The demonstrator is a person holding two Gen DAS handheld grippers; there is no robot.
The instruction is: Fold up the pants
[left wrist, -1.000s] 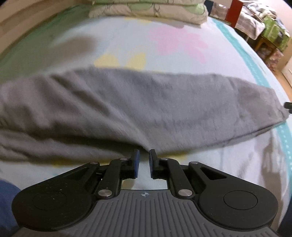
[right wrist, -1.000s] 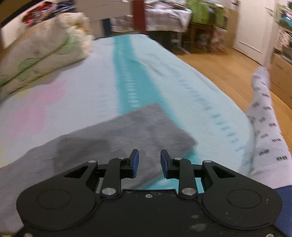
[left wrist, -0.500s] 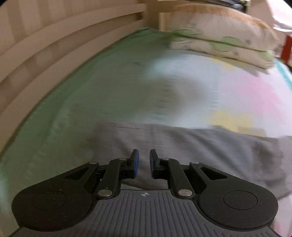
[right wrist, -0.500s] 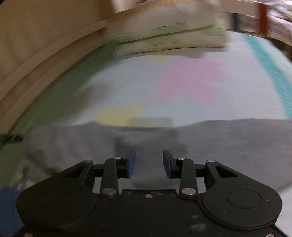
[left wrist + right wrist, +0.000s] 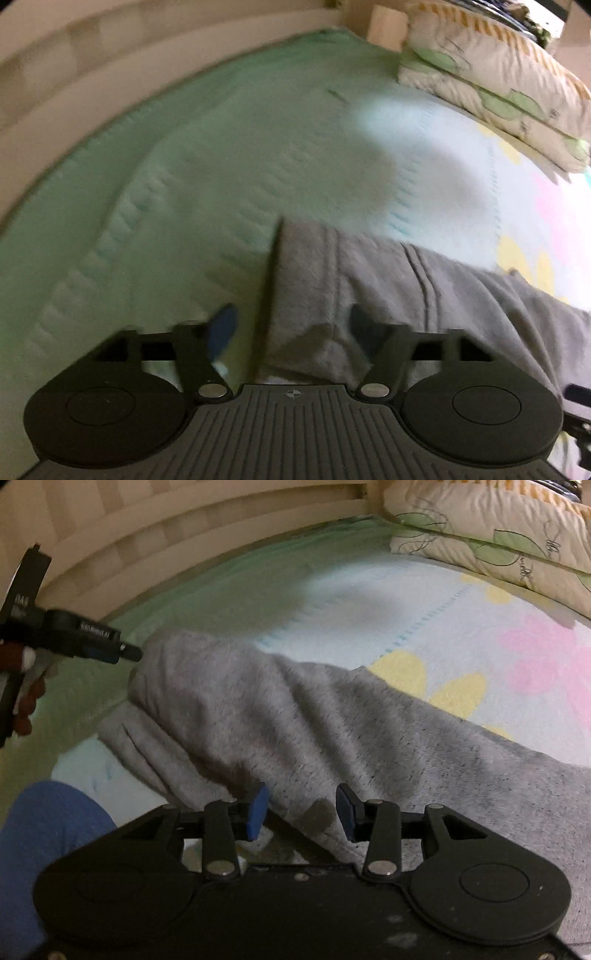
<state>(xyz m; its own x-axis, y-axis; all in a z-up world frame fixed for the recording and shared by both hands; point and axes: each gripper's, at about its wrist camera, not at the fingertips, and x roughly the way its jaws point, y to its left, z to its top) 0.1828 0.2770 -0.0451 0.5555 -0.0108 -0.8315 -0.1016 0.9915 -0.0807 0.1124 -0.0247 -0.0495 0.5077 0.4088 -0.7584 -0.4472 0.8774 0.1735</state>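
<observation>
Grey sweatpants (image 5: 332,723) lie lengthwise across the bed, one end at the left. In the left wrist view that end (image 5: 317,280) sits between the wide-open jaws of my left gripper (image 5: 291,330), with the cloth's edge just inside the left pad. My right gripper (image 5: 301,810) is open over the near edge of the pants, further along the cloth. The left gripper (image 5: 110,650) also shows in the right wrist view at the pants' left end.
The bed has a pastel sheet (image 5: 221,155) with green, yellow and pink patches. Stacked floral pillows (image 5: 498,539) lie at the far right. A padded beige headboard (image 5: 166,531) curves along the far left. My blue-clad knee (image 5: 40,842) is at the near left.
Both grippers swung left along the pants toward the left end. The left gripper's jaws opened wide around the end of the cloth; the right gripper's jaws opened wider too.
</observation>
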